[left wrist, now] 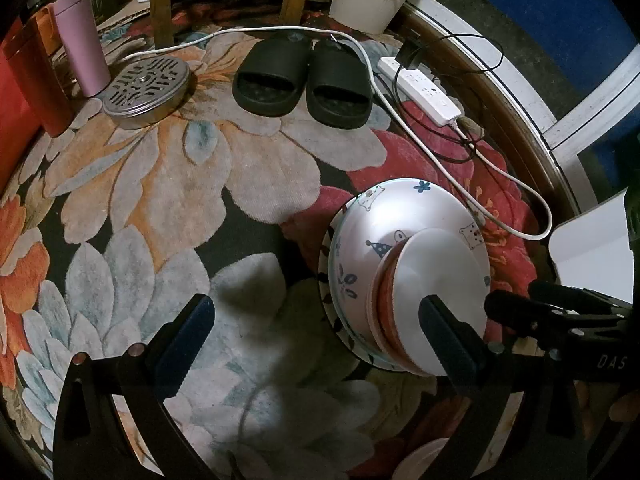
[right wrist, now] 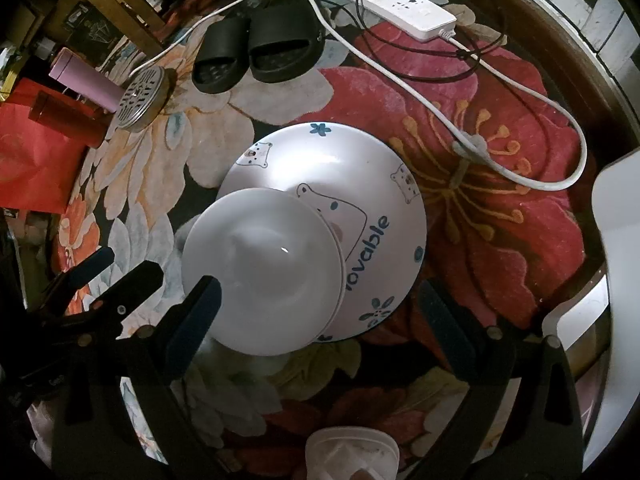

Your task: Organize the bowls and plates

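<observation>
Both grippers, left gripper (left wrist: 316, 332) and right gripper (right wrist: 320, 312), sit spread wide, gripping nothing. The small white bowl (right wrist: 262, 268) sits upside down atop the bear-print bowl (right wrist: 360, 184) on the floral rug (right wrist: 500, 208).

Two bowls: a large bear-printed bowl (right wrist: 360, 184) and a small white bowl (right wrist: 264, 276). Two black slippers (left wrist: 304, 76). One power strip (left wrist: 420, 90). One perforated metal lid (left wrist: 146, 88). One pink tumbler (left wrist: 82, 40), one red tumbler (left wrist: 44, 80). Two tools: left tool (left wrist: 316, 336), right tool (right wrist: 320, 320).

Both wrist views close above, sharing bowl stack (left wrist: 404, 268)
</observation>
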Demonstrator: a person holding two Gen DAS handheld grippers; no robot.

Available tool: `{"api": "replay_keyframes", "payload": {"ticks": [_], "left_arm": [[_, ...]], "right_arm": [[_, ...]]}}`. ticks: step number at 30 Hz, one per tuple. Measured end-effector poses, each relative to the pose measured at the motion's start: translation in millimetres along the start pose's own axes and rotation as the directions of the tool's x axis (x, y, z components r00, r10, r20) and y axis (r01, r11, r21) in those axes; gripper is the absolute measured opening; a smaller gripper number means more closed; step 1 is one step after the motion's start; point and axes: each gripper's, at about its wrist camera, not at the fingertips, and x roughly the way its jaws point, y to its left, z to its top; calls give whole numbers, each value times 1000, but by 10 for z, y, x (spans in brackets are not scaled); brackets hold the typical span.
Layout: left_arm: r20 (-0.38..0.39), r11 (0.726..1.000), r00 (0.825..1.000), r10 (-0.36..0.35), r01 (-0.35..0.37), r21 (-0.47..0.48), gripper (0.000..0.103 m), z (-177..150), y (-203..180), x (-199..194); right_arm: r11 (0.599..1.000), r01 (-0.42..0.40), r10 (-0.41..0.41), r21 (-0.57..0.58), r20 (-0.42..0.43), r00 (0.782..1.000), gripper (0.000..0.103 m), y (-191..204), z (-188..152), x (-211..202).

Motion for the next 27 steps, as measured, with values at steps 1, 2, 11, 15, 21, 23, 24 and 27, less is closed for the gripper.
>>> {"api": "replay_keyframes", "payload": {"ticks": [1, 2, 11, 15, 21, 23, 24, 27], "left_arm": [[-1, 1000, 1000, -1, 1, -1, 102, -3, 2, 2], [-2, 1000, 1000, -1, 1, -1, 102, -14, 6, 6], [-6, 1000, 1000, -5, 5, -4, 102, -24, 35, 7], [-6, 1000, 1000, -6, 6, -2, 102, -31, 35, 7], [-8, 1000, 1000, -3, 3, -6, 102, -40, 55, -4], [-7, 1000, 1000, -3, 3, -7, 102, -42, 55, -4], [-7, 1000, 1000, -3, 3, -8, 102, -45, 54, -4], [-5, 1000, 1000, -8, 8, -14, 102, -52, 66, -15]], "right_arm": [[1000, 0, 0, -1, 0, 1000, 100, -1, 2, 0], [1000, 1, -1, -1, 0, 1000, 100, 0, 0, -2], [1000, 0, 0, -2, 1, 1000, 100, 9, 4, -1], [1000, 2, -2, -1, 0, 1000, 100, 12, -3, -1], [1000, 11, -11, -8, 1, 1000, 100, 33, 5, 3], [1000, 12, -12, -10, 4, 1000, 100, 35, 5, 3], [1000, 15, -15, -9, 7, 1000, 100, 41, 1, 1], [999, 32, -31, -14, 20, 999, 100, 59, 0, -15]]}}
